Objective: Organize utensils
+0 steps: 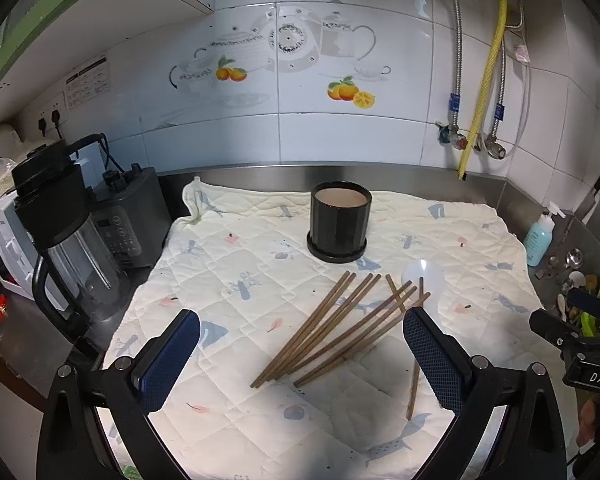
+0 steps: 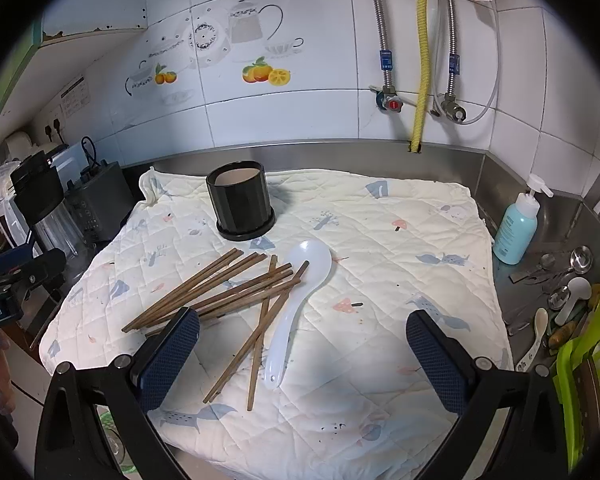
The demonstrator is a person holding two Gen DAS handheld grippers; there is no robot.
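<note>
Several brown wooden chopsticks (image 1: 336, 330) lie fanned out on a quilted cloth (image 1: 236, 272); they also show in the right wrist view (image 2: 220, 292). A white plastic spoon (image 2: 296, 304) lies beside and partly under them; only its bowl (image 1: 422, 276) shows in the left wrist view. A black cylindrical holder (image 1: 339, 220) stands upright on a saucer behind them, and shows in the right wrist view too (image 2: 240, 200). My left gripper (image 1: 300, 322) is open above the chopsticks. My right gripper (image 2: 302, 320) is open above the spoon handle. Both hold nothing.
A blender (image 1: 60, 232) and a dark appliance (image 1: 128, 216) stand left of the cloth. A blue soap bottle (image 2: 516, 228), loose metal spoons (image 2: 572, 268) and a green rack (image 2: 592, 352) sit at the right. A tiled wall with pipes (image 2: 422, 56) is behind.
</note>
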